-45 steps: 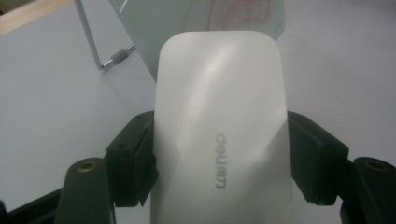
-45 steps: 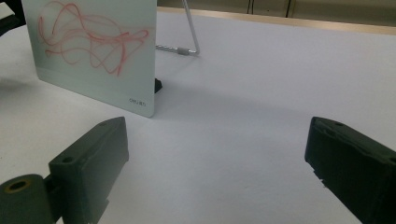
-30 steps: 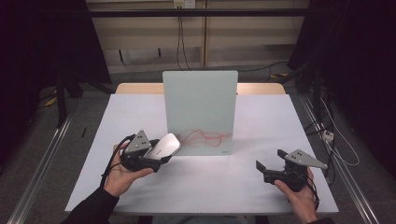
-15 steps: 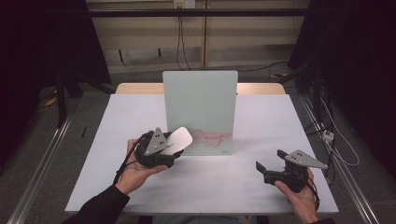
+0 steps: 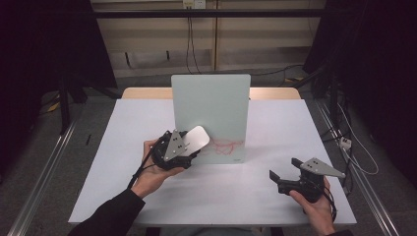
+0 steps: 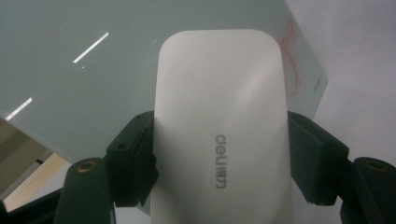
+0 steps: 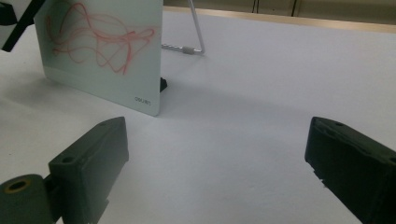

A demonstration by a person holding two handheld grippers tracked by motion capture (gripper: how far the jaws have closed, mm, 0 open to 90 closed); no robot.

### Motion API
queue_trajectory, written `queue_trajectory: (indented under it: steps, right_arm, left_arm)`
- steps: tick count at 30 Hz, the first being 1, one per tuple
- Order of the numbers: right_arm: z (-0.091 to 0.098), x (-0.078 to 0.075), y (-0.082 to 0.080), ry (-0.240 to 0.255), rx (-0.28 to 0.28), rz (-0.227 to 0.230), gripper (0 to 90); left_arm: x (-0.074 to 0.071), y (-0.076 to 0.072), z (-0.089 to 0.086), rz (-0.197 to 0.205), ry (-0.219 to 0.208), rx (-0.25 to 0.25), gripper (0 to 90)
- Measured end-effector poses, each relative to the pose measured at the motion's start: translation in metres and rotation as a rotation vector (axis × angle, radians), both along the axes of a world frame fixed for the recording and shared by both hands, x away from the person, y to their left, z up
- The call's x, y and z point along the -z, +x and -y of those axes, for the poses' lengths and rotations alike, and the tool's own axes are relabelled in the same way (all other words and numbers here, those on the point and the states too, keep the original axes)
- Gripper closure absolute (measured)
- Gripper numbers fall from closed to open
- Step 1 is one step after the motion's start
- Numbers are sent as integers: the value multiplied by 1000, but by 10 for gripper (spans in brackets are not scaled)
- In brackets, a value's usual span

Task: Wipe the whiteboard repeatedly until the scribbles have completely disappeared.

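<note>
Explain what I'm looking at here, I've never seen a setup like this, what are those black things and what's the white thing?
A person sits at a white table, holding a black hand tool with two fingers in each hand. One picture looks down from above; the other two come from cameras riding on each tool. The left gripper is clamped on a white eraser, close to a small upright glass board with red scribbles. The right gripper rests near the table edge, fingers open and empty.
</note>
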State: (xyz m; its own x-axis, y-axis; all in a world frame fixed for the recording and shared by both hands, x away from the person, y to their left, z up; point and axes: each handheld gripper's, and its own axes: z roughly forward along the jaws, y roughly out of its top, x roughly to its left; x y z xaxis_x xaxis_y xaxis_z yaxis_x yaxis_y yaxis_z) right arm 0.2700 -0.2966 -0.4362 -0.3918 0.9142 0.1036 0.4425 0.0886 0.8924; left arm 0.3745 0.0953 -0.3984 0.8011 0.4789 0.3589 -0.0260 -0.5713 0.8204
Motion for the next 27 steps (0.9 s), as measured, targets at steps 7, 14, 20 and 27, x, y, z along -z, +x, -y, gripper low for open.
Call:
queue_trajectory:
  steps: [7,14,20,27]
  right_arm:
    - [1,0,0,11,4,-1,61]
    - [1,0,0,10,5,1,60]
    - [1,0,0,13,4,1,61]
    - [3,-1,0,21,6,2,63]
  left_arm:
    - [5,0,5,25,33,12,311]
    - [8,-2,9,29,61,26,311]
    - [15,-5,16,20,88,45,311]
    - [15,-4,20,14,96,60,311]
